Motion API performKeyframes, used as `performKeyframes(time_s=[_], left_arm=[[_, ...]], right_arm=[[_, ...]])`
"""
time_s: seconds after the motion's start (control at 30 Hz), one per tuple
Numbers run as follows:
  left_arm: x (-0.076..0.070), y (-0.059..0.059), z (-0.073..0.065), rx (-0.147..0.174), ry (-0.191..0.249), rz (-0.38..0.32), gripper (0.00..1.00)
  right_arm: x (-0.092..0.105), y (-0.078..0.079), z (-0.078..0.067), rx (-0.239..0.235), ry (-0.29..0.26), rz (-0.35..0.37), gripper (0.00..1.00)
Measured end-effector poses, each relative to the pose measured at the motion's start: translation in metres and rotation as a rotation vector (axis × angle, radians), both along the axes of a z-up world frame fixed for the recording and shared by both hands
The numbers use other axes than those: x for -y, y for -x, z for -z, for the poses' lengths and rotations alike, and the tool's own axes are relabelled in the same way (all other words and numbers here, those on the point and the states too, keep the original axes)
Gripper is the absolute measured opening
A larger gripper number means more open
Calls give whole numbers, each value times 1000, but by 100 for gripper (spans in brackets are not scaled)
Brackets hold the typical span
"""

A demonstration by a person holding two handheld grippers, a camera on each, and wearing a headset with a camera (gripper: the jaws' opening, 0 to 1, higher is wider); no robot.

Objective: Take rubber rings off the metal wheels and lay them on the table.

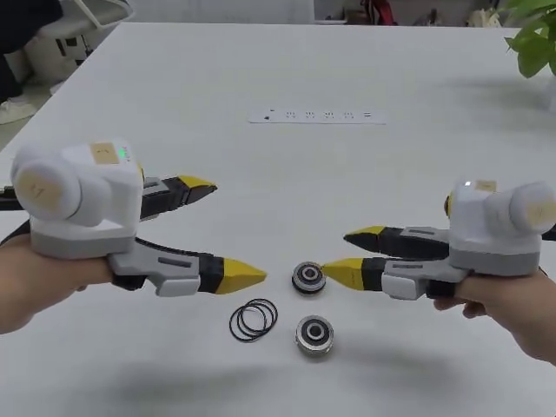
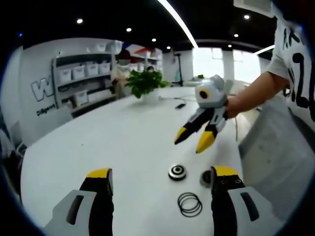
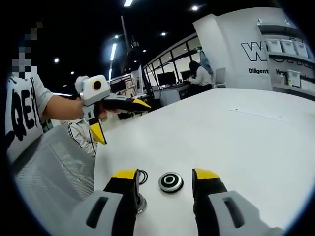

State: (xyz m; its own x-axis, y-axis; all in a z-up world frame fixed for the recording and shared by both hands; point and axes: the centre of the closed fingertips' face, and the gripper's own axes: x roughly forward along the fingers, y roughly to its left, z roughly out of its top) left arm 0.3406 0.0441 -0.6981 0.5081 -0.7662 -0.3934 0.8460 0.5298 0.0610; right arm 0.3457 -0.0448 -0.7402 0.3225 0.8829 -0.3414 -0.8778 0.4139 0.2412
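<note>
- Standing between pulls: left tongs (image 1: pixel 221 230) wide open, holding nothing, raised over the counter (image 1: pixel 261 69) to the left of the work.
- Right tongs (image 1: pixel 354 252) open at a narrower gap, holding nothing, lower tip just beside the far wheel (image 1: pixel 308 276).
- Metal wheels, count two: far wheel with a dark band round its rim, judged to carry rubber yet; near wheel (image 1: pixel 314 334) with a bright rim, judged bare.
- Rubber rings (image 1: pixel 254 320), black, thin, lying flat on the counter in one overlapping cluster just left of the near wheel; count about three, the overlap barring a sure figure.
- Step in hand, by judgement: stripping the far wheel, with one cluster already laid down.
- Next move calls for pinning the far wheel with one tongs and working a tip of the other under the dark band, then peeling outward.
- Needs fine tip placement, given a thin band on a small wheel; wheel likely to skid or roll if not held.
- Other items: socket strip (image 1: pixel 318 115), count one, well beyond the work; plant leaves (image 1: pixel 534 35) at the far right corner.
</note>
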Motion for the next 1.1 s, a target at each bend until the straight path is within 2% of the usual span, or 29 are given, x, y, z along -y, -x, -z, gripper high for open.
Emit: performKeyframes(time_s=[0.67,1.1], left_arm=[[9,0,7,-14,-5,12,82],[13,0,12,-20,-11,22,82]], right_arm=[[7,0,17,50,77,-37,39],[10,1,23,57,110,-47,40]])
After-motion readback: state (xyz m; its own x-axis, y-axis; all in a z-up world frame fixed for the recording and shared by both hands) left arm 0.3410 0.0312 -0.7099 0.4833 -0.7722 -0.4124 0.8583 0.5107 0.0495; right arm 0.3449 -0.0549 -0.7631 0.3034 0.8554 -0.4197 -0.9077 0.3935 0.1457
